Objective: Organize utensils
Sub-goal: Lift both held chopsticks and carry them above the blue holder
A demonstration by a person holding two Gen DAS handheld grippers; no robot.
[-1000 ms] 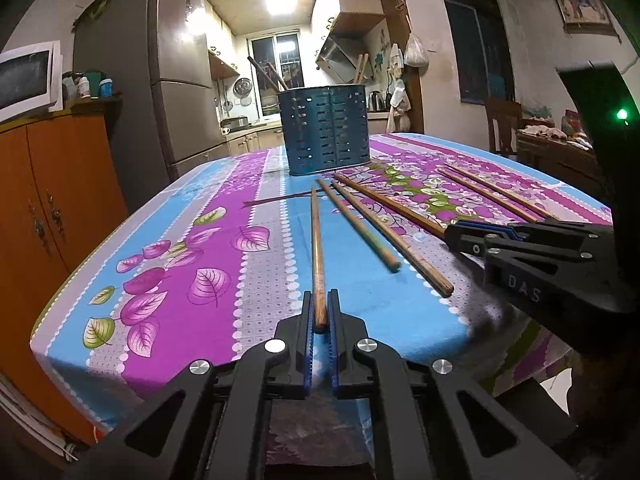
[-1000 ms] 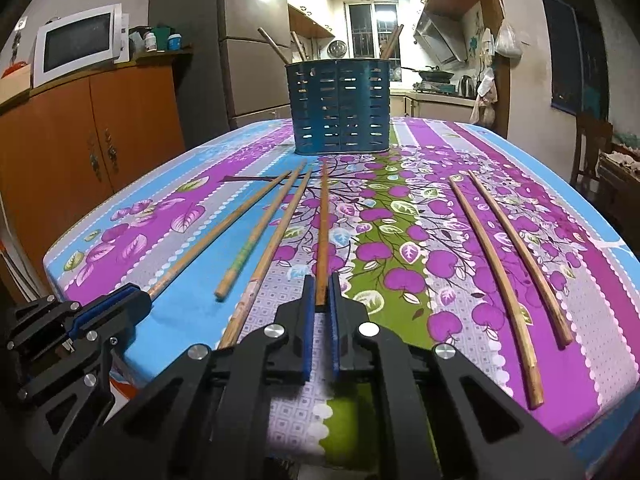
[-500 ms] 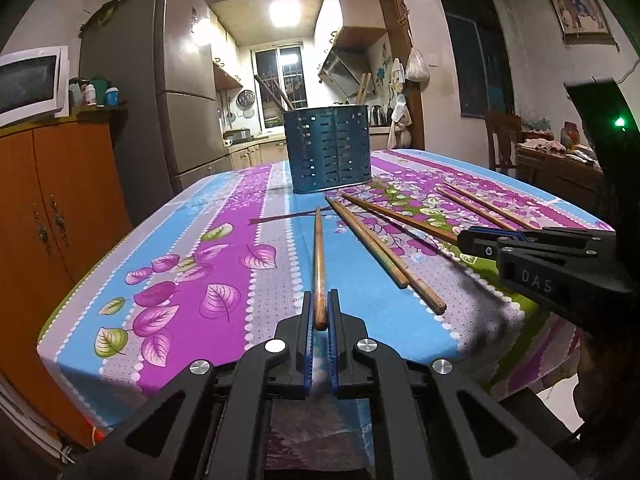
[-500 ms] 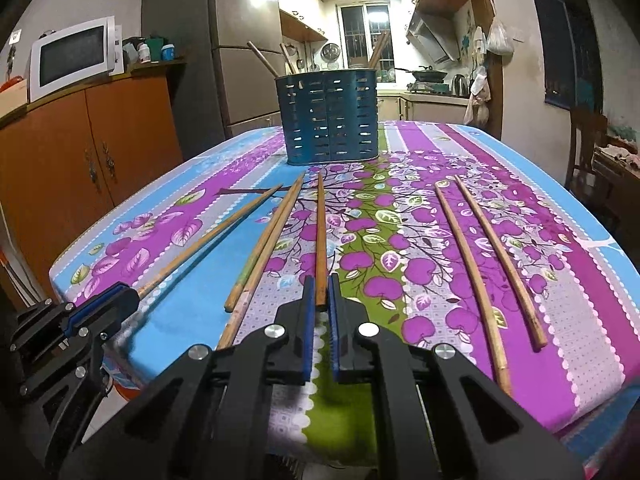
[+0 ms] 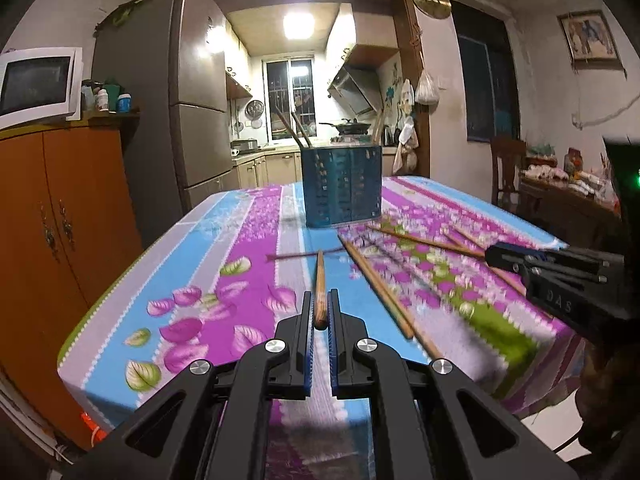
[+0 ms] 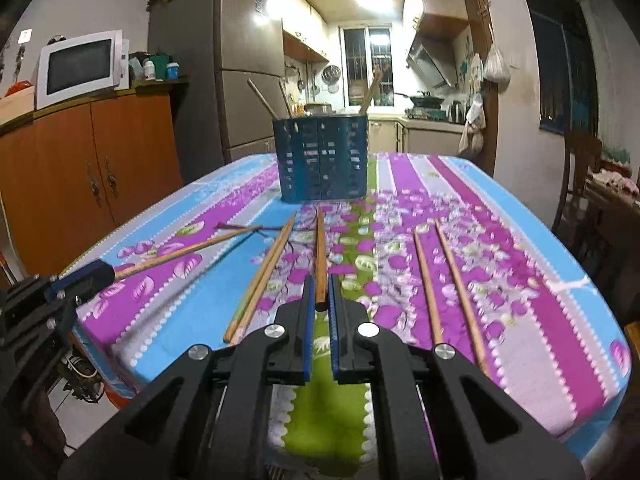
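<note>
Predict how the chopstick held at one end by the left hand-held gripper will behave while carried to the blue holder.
Likely stiff: the chopstick juts straight from the left hand-held gripper without drooping. Probably light, being thin wood. Pinched only at its end, it might pivot or slip, and being round, could roll if dropped on the tablecloth.

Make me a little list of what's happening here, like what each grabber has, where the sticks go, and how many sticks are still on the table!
left gripper: shut on a brown wooden chopstick, its far end pointing toward the holder
right gripper: shut on another brown wooden chopstick
holder: blue perforated utensil holder, upright at the table's far end, some sticks already inside
loose chopsticks: four on the cloth, one pair left of the right gripper, one pair right
table: flowered purple and blue tablecloth
</note>
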